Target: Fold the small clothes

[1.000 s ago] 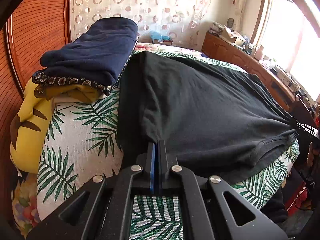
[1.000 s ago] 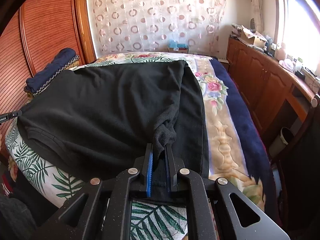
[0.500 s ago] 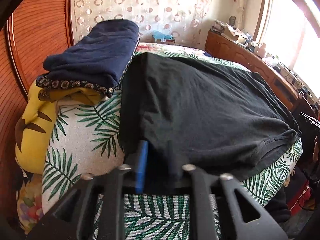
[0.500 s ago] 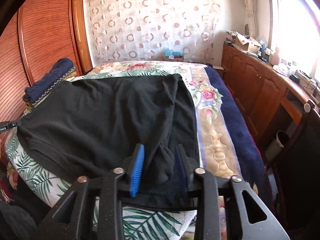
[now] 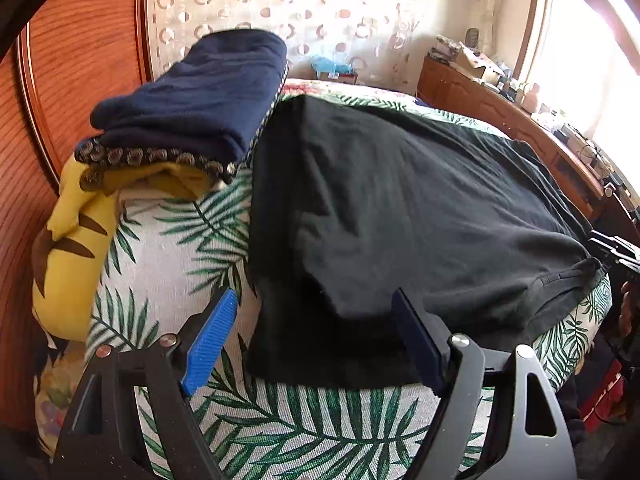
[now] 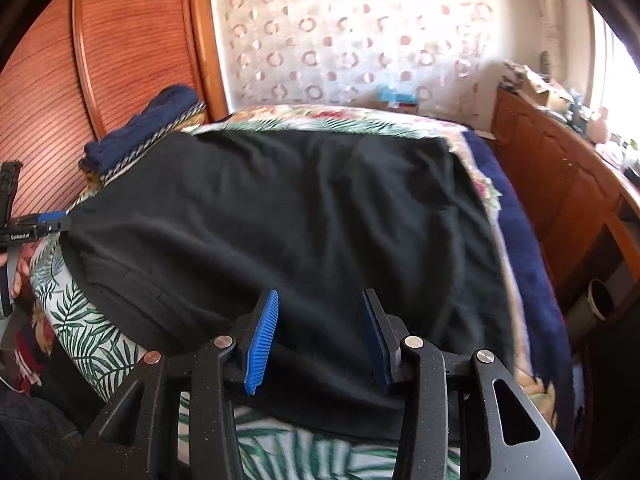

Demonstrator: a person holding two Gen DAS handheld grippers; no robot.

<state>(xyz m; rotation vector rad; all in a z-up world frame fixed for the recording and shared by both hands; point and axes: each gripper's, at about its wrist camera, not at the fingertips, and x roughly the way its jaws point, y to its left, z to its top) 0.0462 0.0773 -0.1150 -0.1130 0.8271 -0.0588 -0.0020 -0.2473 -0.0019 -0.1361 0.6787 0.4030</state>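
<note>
A black shirt (image 5: 400, 208) lies spread flat on the palm-leaf bed cover (image 5: 168, 264), its near edge folded over. It also fills the right wrist view (image 6: 300, 220). My left gripper (image 5: 316, 320) is open, its jaws standing apart over the shirt's near left corner without holding it. My right gripper (image 6: 320, 320) is open over the shirt's near right edge, empty. The left gripper shows at the left border of the right wrist view (image 6: 44, 220).
A stack of folded navy and yellow bedding (image 5: 192, 112) sits at the head of the bed by the wooden headboard (image 5: 80, 60). A wooden dresser (image 6: 560, 184) with clutter runs along the right under the window. A bin (image 6: 596, 304) stands beside the bed.
Both grippers were shut on the shirt's near edge a second ago. Both have opened and let the cloth go; it now lies flat on the bed.
</note>
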